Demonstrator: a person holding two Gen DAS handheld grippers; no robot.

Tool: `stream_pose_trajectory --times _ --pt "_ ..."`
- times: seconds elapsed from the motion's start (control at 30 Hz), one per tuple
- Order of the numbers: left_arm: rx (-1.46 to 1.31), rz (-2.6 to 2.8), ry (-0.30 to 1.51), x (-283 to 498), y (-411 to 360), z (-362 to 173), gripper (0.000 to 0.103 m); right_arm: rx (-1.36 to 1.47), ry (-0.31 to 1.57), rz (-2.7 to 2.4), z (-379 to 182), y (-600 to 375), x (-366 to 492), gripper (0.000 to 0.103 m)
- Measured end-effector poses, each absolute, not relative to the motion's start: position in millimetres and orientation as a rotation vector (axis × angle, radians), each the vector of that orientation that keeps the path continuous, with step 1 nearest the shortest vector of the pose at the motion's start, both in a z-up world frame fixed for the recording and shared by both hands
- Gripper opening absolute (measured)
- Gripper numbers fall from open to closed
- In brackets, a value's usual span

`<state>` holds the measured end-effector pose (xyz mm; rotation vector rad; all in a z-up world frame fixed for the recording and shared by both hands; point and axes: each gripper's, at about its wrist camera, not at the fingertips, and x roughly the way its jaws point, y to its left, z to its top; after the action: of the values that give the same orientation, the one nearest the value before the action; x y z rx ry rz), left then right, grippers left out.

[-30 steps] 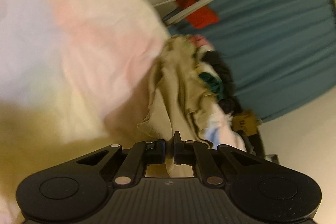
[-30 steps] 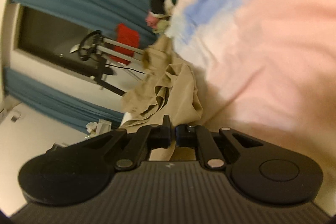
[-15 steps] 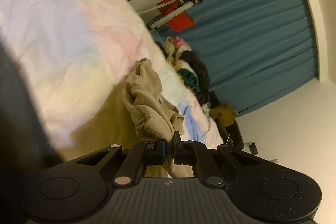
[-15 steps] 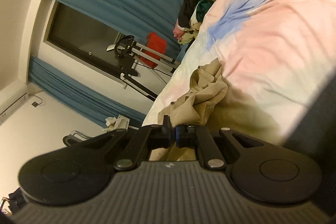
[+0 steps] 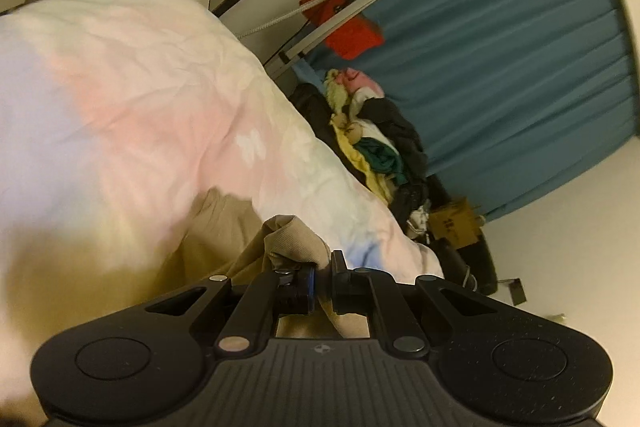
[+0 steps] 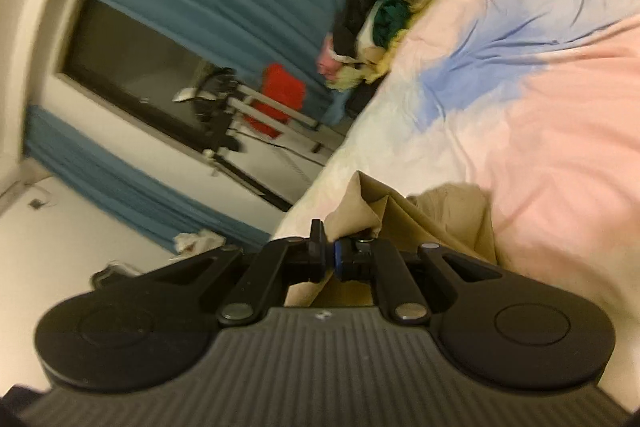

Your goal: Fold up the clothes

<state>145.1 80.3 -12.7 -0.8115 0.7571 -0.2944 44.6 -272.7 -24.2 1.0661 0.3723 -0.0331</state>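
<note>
Our left gripper [image 5: 323, 269] and right gripper [image 6: 329, 253] are both closed on the beige cotton garment [image 5: 294, 235]. We hold it over the pastel bed cover [image 5: 160, 99], probably to spread it flat for folding.

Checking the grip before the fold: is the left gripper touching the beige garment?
Touching. The left wrist view shows the left gripper shut on a bunch of the beige garment.

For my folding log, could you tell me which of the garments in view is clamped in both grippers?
The beige garment: left gripper and right gripper each pinch it, while the others lie heaped beside the bed.
</note>
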Motion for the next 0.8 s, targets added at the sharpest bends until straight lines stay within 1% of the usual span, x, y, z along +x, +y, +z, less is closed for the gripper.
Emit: stream_pose_trajectory --times 0.13,0.23,0.3,0.37,0.4,0.43,0.47,0.5,0.53,0.57,0.6,0.63,0.7,0.73,0.77,0.8 --pt "-0.768 -0.249 0.798 200 65 -35 0.008 1.074 0.447 -0.064 -41 -284 107 0.008" --pt "-0.74 -0.256 0.808 216 63 -54 0.008 1.06 0.512 -0.073 -60 -290 134 0.01" --pt "-0.727 -0.269 0.811 223 64 -66 0.009 1.034 0.52 -0.043 -69 -291 142 0.01" --pt "-0.705 -0.286 0.805 226 65 -72 0.015 0.999 0.52 0.022 -72 -292 140 0.012" --pt "-0.692 -0.295 0.8 226 65 -73 0.03 0.981 0.519 0.054 -74 -293 140 0.013" --pt "-0.68 -0.305 0.792 224 66 -73 0.047 0.953 0.523 0.077 -71 -291 136 0.016" --pt "-0.671 -0.317 0.774 219 67 -70 0.055 0.925 0.527 0.1 -69 -290 133 0.03" --pt "-0.647 -0.327 0.755 212 67 -67 0.057 0.894 0.512 0.12 -64 -286 126 0.04" --pt "-0.603 -0.338 0.745 207 64 -62 0.06 0.863 0.498 0.14 -60 -282 119 0.066" --pt "-0.559 -0.347 0.737 202 62 -58 0.062 0.842 0.484 0.154 -56 -276 114 0.082" --pt "-0.516 -0.354 0.734 198 58 -56 0.067 0.828 0.469 0.167 -53 -271 109 0.084" --pt "-0.478 -0.362 0.731 195 55 -56 0.071 0.813 0.453 0.179 -50 -265 104 0.083" --pt "-0.42 -0.374 0.731 194 47 -59 0.072 0.76 0.429 0.152 -45 -254 98 0.083" --pt "-0.391 -0.367 0.73 195 43 -62 0.072 0.707 0.425 0.136 -43 -249 98 0.081" --pt "-0.362 -0.36 0.729 197 40 -65 0.072 0.654 0.42 0.12 -42 -243 99 0.073" --pt "-0.334 -0.353 0.728 199 36 -69 0.072 0.601 0.432 0.111 -44 -240 103 0.07"
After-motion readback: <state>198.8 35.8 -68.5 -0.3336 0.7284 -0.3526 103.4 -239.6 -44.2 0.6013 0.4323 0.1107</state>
